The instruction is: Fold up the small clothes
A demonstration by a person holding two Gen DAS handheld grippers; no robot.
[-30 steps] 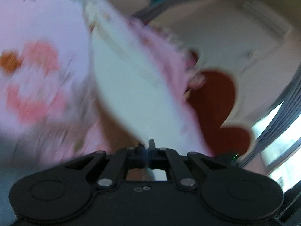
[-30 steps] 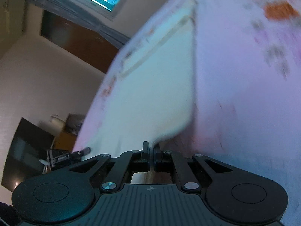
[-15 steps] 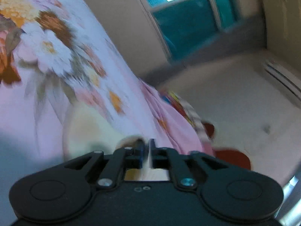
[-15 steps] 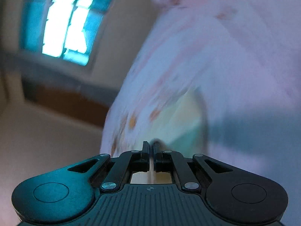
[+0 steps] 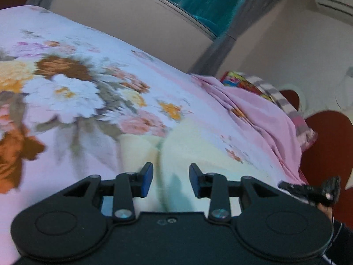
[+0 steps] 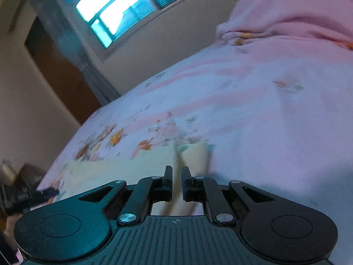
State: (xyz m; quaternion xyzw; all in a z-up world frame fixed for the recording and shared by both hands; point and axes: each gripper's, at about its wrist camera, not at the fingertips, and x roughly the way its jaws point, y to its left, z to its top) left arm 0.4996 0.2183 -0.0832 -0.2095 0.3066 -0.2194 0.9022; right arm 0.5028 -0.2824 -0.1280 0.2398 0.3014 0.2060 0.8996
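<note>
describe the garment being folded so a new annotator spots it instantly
Start at the bed with the pink floral sheet. The cream garment lies flat on it, just ahead of the opening left gripper. It is the only plain, unprinted pale cloth; the bunched pink blanket beyond is rosier.

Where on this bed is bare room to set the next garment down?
Free: the floral sheet left of the pale yellow garment, and the plain stretch to its right, below the bunched pink blanket. Crowded: the striped and colourful clothes beside that blanket.
</note>
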